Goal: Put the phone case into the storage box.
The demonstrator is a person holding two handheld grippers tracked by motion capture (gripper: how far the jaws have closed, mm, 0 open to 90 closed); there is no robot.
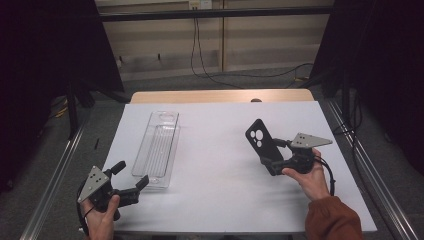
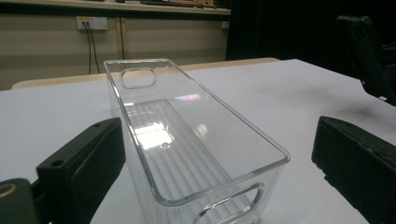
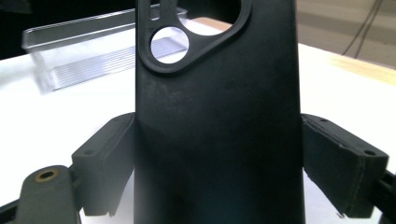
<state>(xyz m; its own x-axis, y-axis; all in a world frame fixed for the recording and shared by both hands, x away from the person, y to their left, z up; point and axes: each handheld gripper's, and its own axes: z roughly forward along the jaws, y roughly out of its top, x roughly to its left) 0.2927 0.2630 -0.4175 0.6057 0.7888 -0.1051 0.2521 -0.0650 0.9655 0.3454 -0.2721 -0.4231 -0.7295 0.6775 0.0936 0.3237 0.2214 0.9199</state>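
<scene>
Holding black rubbery phone case [image 1: 260,141] upright, right gripper [image 1: 274,156] clamped on lower end; clear long plastic bin [image 1: 156,150] lies to its left, long axis away from person. Left gripper [image 1: 131,186] jaws apart, empty, at bin near end.

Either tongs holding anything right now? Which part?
Right tongs are shut on the black phone case, clamped across its lower end, camera cutout pointing up. Left tongs stand open by the clear bin, holding nothing.

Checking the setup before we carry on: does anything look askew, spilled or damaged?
Nothing stands out. The clear bin sits upright and empty on the white table; the right gripper holds the black phone case, which looks intact. The left gripper is open beside the bin.
</scene>
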